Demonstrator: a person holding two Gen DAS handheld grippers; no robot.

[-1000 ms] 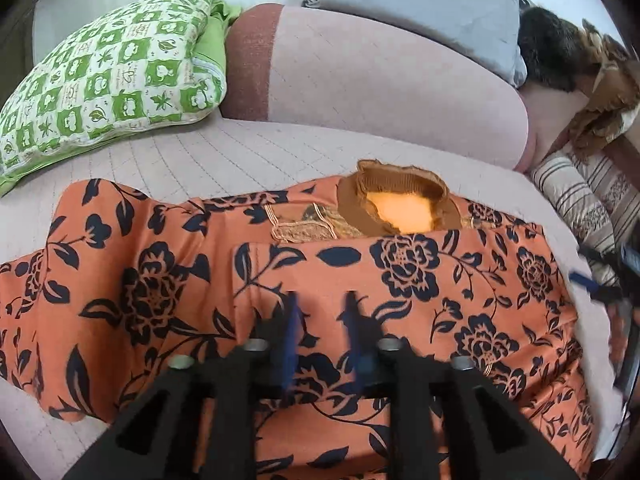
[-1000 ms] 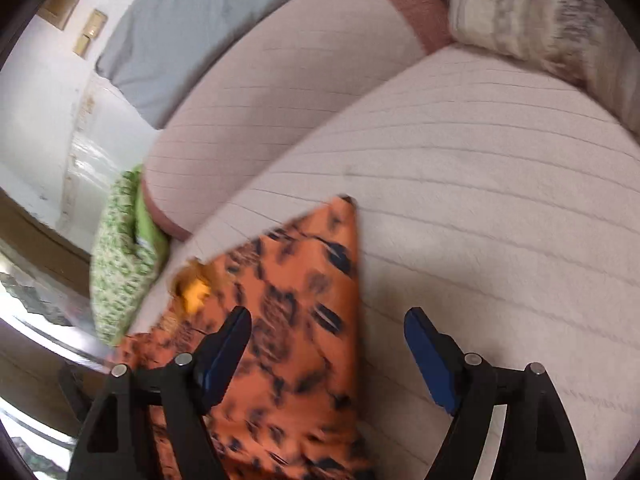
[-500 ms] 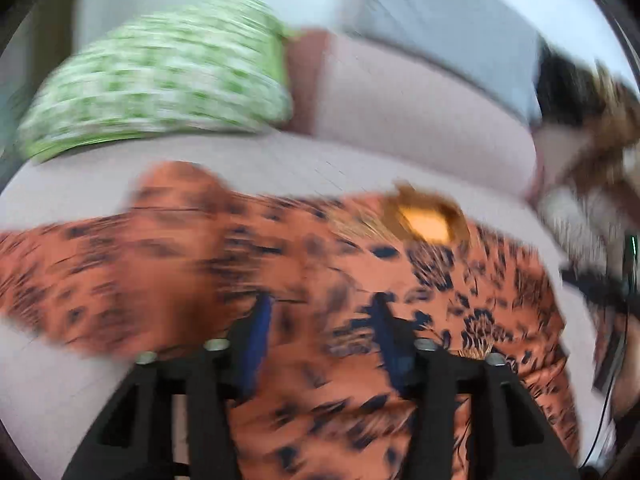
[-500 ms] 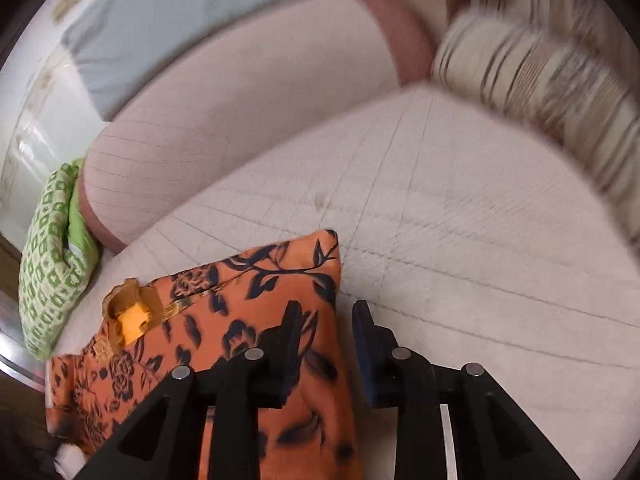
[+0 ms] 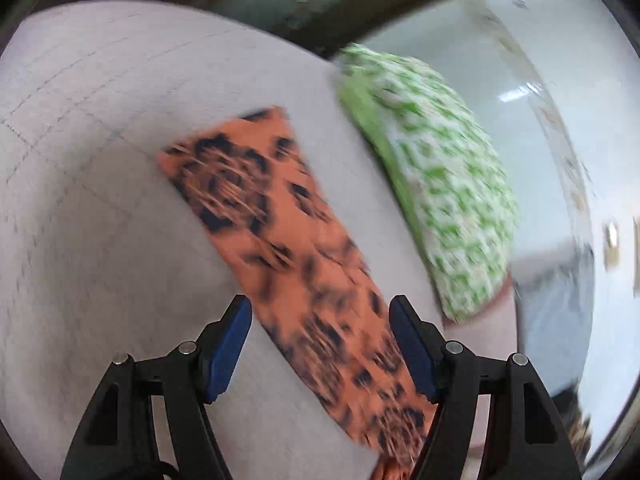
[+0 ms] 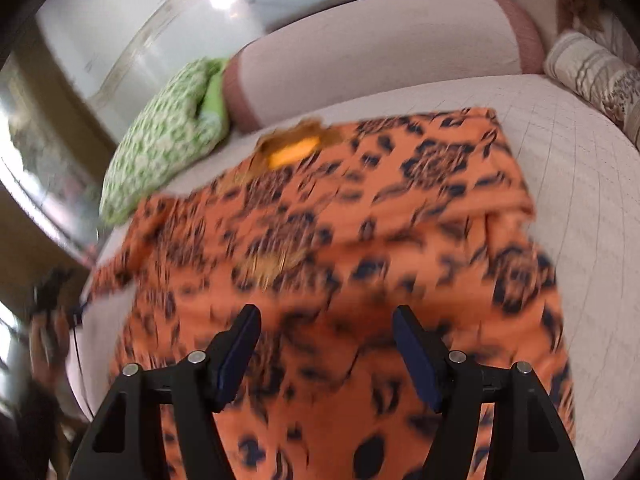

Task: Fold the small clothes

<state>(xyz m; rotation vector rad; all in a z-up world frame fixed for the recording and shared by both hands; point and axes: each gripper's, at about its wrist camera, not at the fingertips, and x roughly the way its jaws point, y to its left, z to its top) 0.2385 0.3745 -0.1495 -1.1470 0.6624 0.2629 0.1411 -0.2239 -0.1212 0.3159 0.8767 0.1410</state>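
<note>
A home bedroom. A bed (image 6: 580, 168) with a quilted, pale pink cover fills both views. At its head a pink bolster (image 6: 380, 52) lies across; a green-and-white patterned pillow (image 6: 160, 136) rests just beside the bolster, a striped cushion (image 6: 592, 72) at the bolster's other end.

Left gripper (image 5: 320, 350): black angular finger arms, blue pads (image 5: 228, 354), silver screw heads. Right gripper (image 6: 326, 354): identical black arms, blue pads, silver screws.

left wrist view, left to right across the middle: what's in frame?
pale quilted bed cover → orange floral sleeve → green patterned pillow → white wall
</note>
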